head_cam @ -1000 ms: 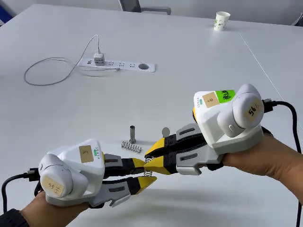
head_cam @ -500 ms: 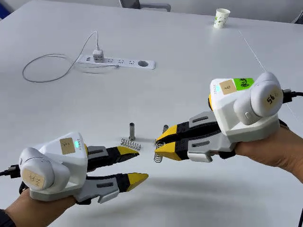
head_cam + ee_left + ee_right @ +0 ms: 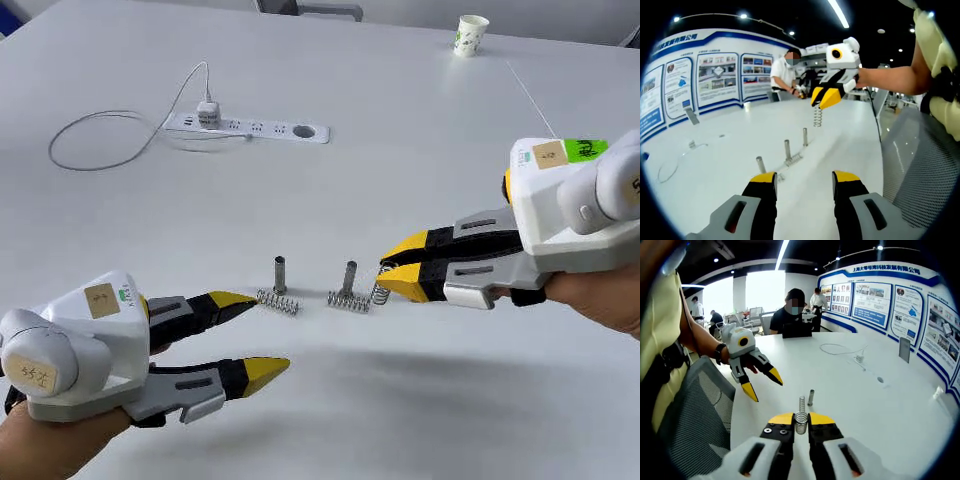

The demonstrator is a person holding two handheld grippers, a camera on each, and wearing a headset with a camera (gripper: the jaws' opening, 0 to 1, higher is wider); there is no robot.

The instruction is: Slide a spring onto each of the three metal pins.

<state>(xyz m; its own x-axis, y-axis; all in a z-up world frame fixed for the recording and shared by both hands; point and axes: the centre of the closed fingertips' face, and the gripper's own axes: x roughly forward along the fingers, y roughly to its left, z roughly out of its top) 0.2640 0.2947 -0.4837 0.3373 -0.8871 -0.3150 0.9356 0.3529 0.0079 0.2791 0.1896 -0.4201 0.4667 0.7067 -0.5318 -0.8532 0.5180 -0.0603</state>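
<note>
The right tool (image 3: 383, 272) pinches a spring (image 3: 381, 294) by one end near a pin (image 3: 349, 277); the left tool (image 3: 270, 331) gapes empty. The dangling spring could tilt, snag the pin and slip free.

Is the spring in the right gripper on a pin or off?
Off. The right gripper pinches the spring in its jaws, in the air, clear of the pins.

Bright, even overhead lighting; soft diffuse shadows on tabletop (image 3: 420, 385). Head view sharp. Gripper views: strong fisheye warp at edges, ceiling strip lights (image 3: 783, 252) blown out, bg slightly soft.
</note>
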